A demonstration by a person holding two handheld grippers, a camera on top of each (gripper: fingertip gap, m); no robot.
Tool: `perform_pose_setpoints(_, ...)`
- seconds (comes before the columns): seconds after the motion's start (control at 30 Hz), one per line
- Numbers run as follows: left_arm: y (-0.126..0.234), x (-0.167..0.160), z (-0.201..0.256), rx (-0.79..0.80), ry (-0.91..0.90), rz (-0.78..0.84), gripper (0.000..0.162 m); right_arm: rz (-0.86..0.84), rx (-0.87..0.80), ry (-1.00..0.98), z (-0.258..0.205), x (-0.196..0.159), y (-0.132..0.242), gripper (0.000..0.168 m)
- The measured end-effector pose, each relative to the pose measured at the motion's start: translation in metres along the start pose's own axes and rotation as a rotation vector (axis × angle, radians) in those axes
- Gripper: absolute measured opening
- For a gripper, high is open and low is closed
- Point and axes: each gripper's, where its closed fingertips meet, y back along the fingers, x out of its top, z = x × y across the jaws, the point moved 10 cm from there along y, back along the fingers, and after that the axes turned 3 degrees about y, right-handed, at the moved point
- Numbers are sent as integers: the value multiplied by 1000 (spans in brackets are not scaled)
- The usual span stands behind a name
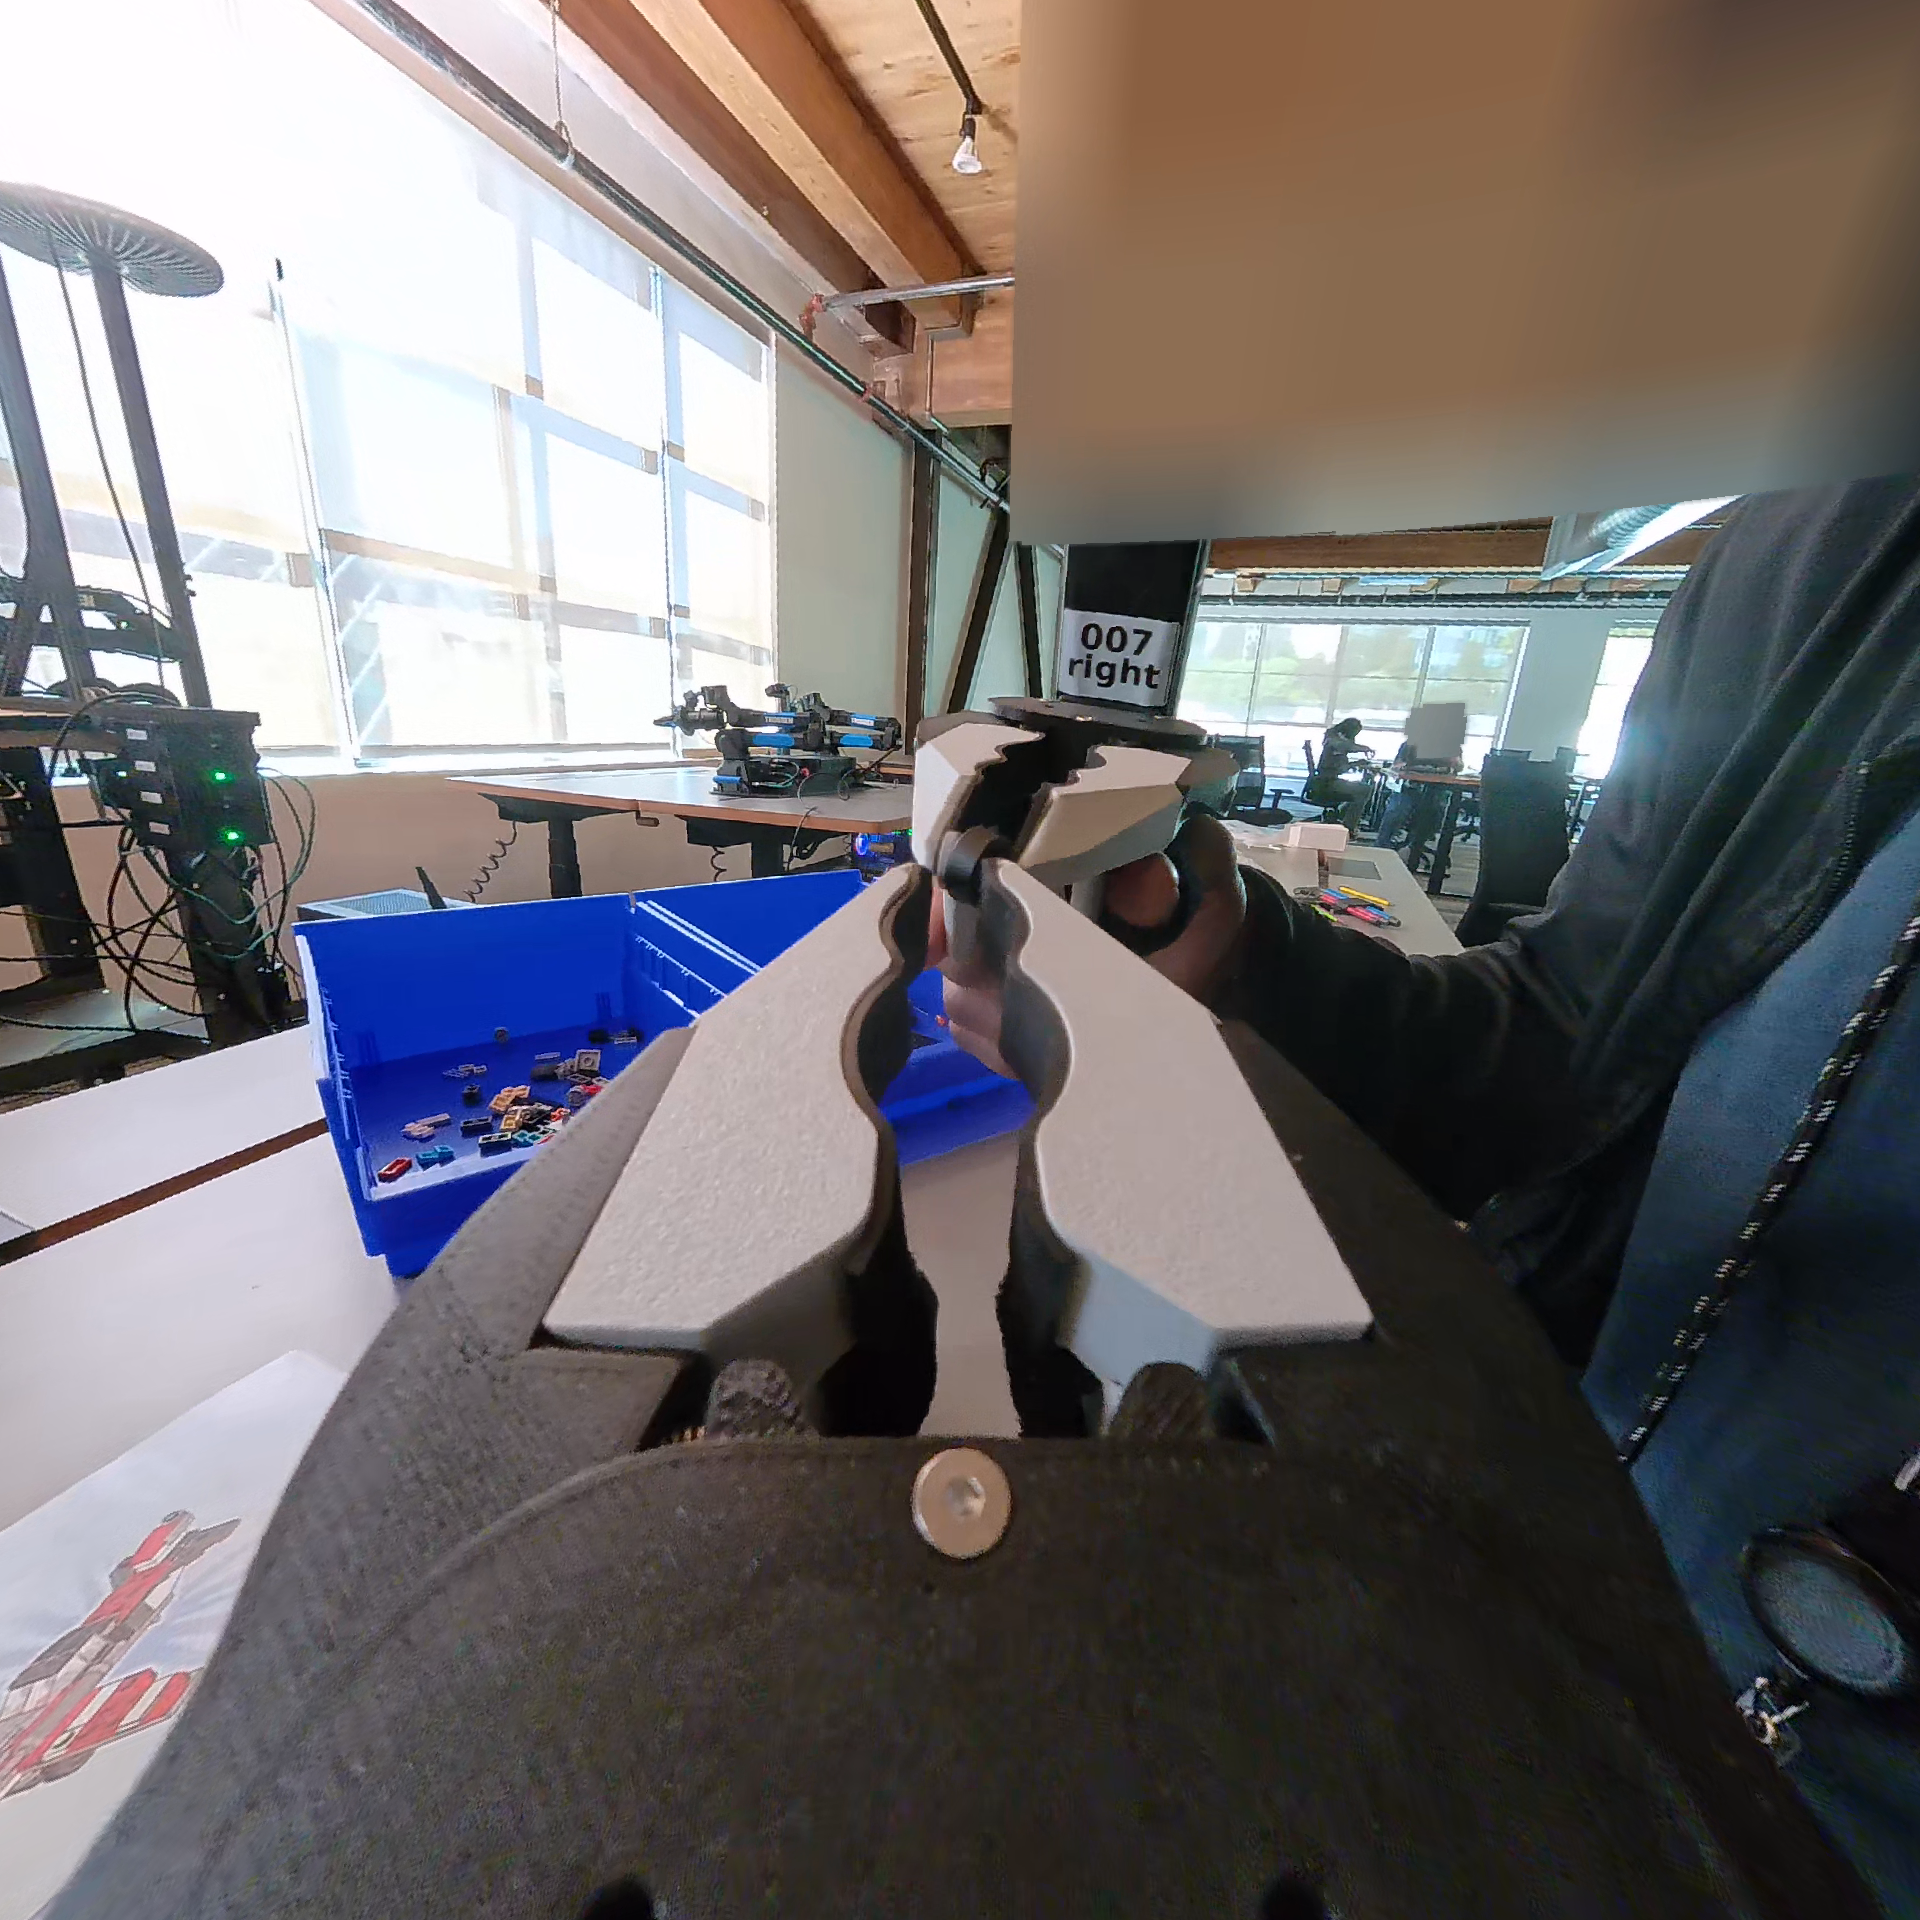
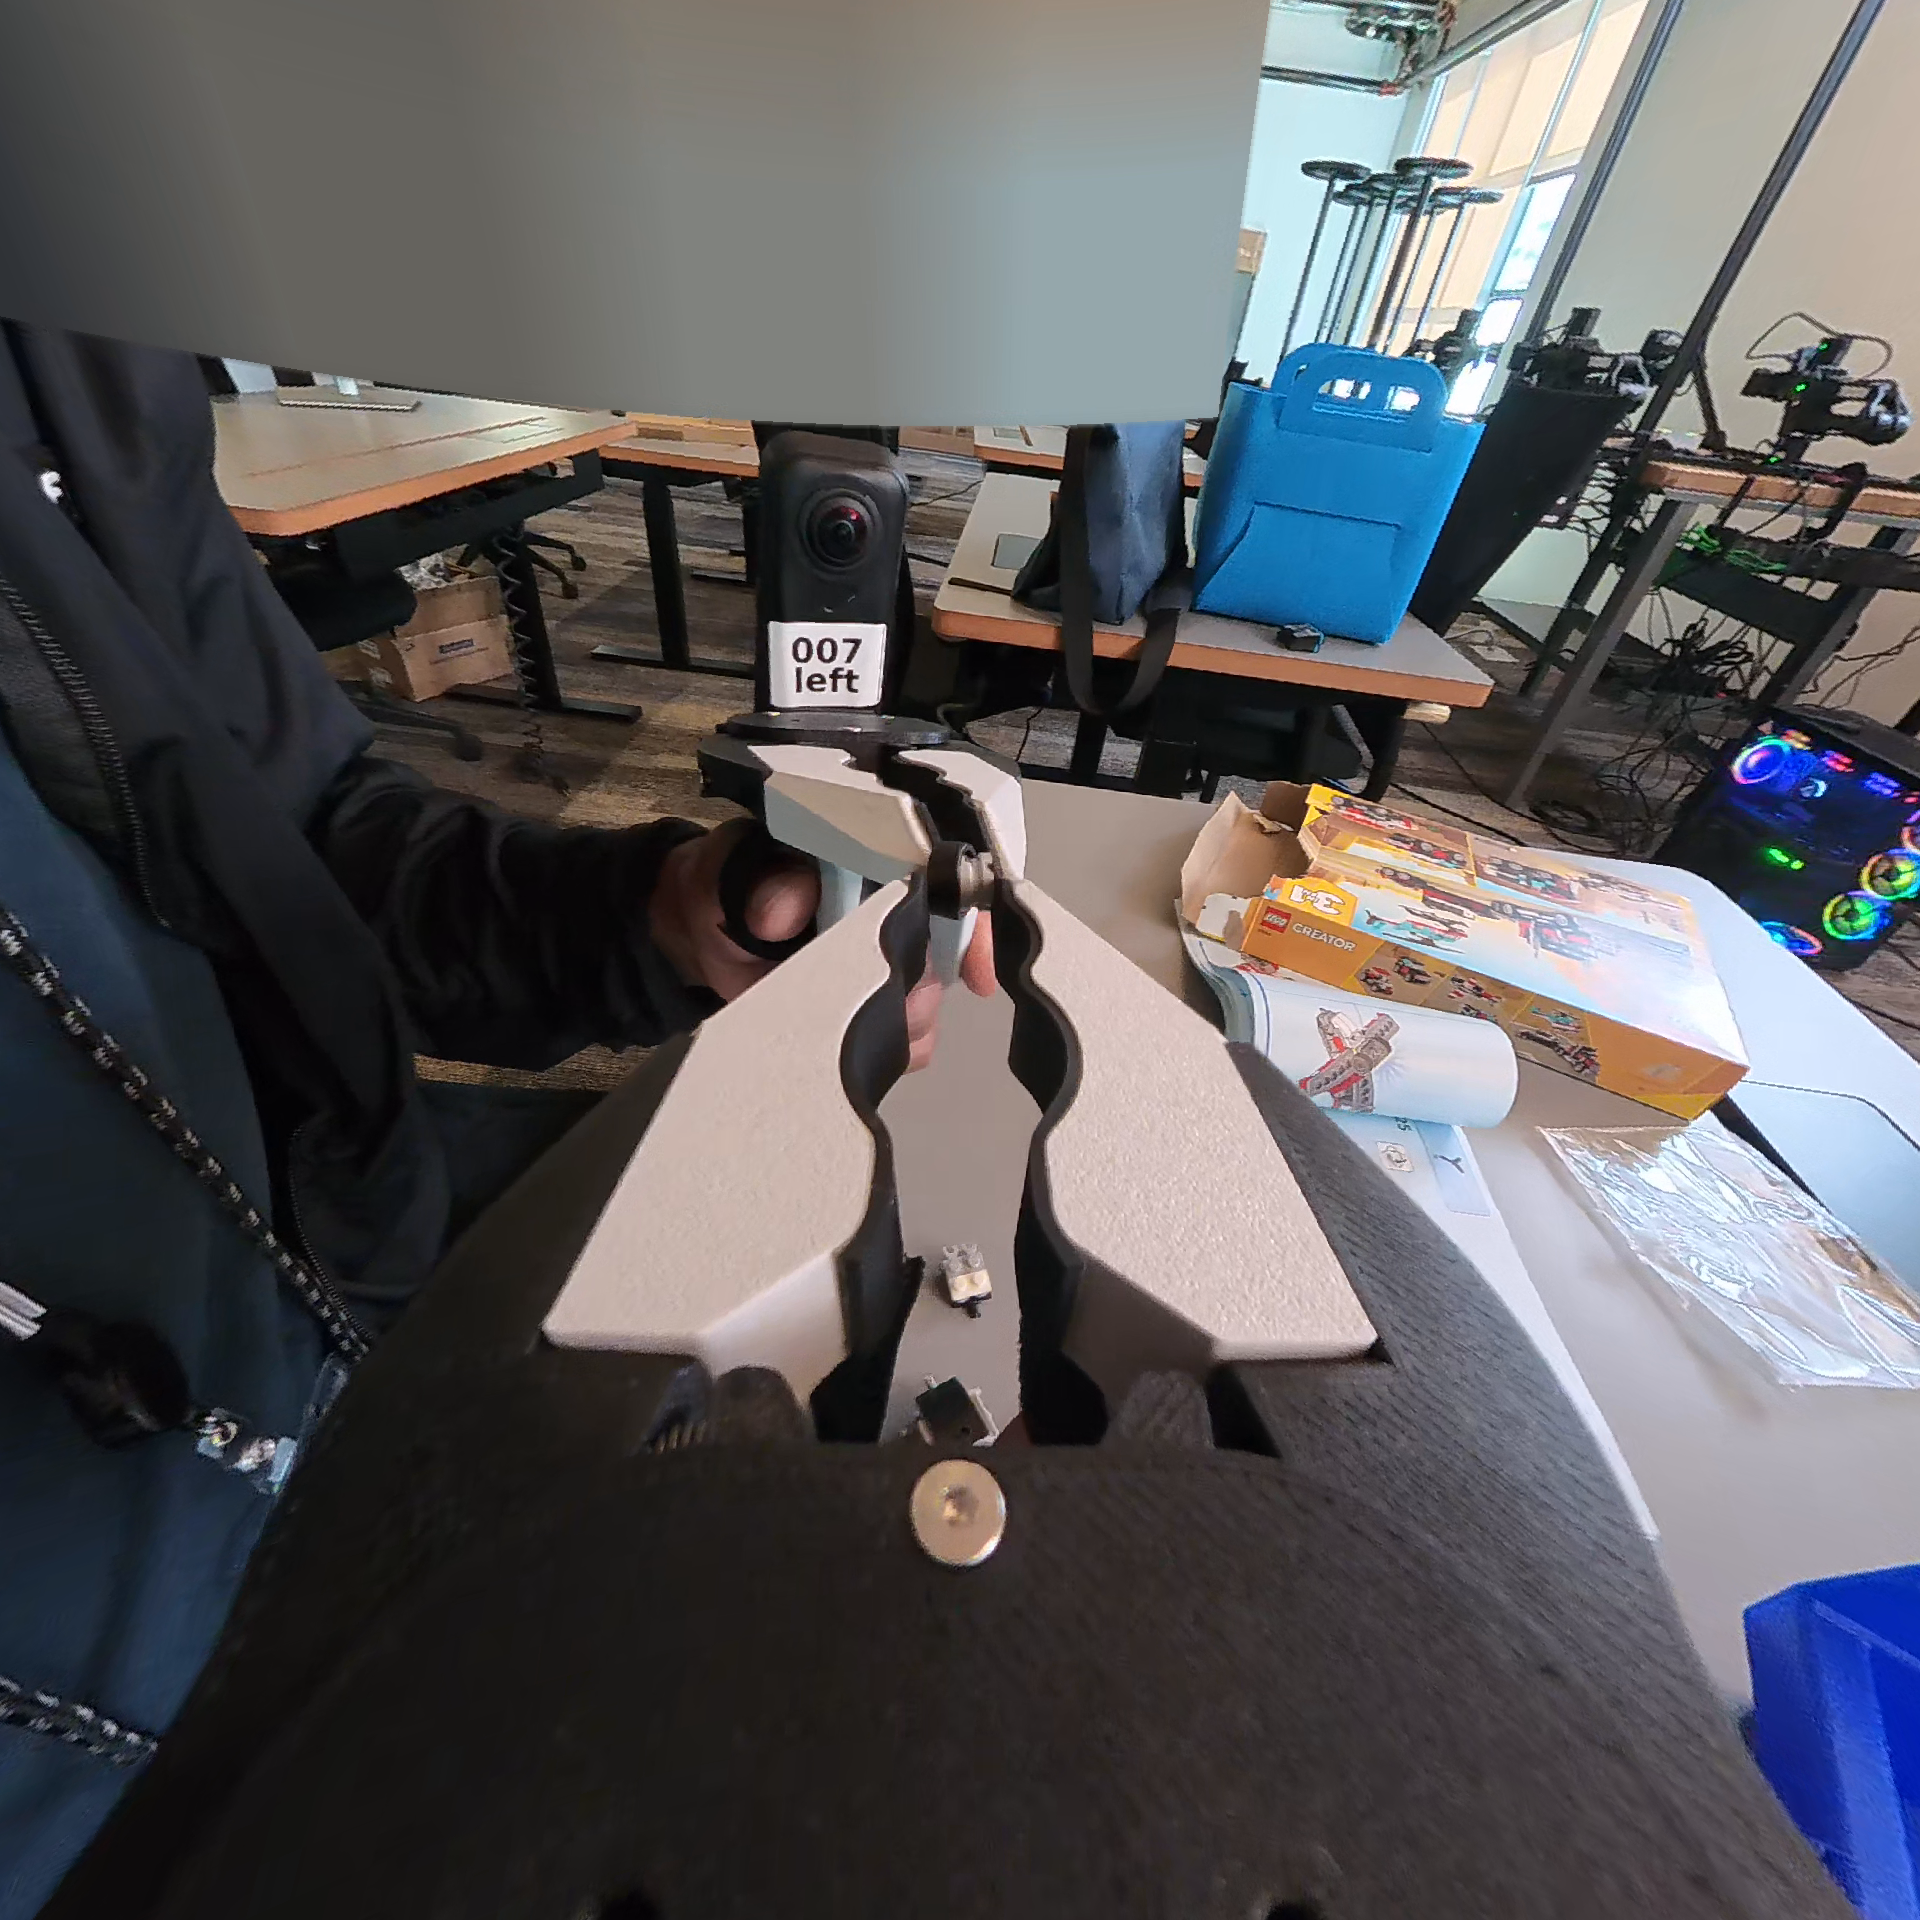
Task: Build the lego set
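Both claws, left [image 1: 961, 878] and right [image 2: 961, 873], are clamped tip-to-tip on one small, light, hard black wheel [image 1: 964, 860], best gripped at its rim.

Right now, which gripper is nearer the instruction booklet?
Left. The instruction booklet lies beside the left gripper; the right gripper faces it from beyond their meeting fingers, both shut on a small black wheel.

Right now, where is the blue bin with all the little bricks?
In the left wrist view the blue bin sits on the white table, left of the hand-held gripper, just beyond the printed instruction sheet.
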Motion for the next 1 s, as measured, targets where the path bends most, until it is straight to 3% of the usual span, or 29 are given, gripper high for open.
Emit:
perform_pose_setpoints(0.6, 2, -3, -1, -52, 25, -25, 7, -28, 42, -13, -1, -2, -1, 12)
perform_pose_setpoints(1.0, 5, 1, -5, 57, -40, 6, 6, -27, -52, 0, 3, 0, -1, 23)
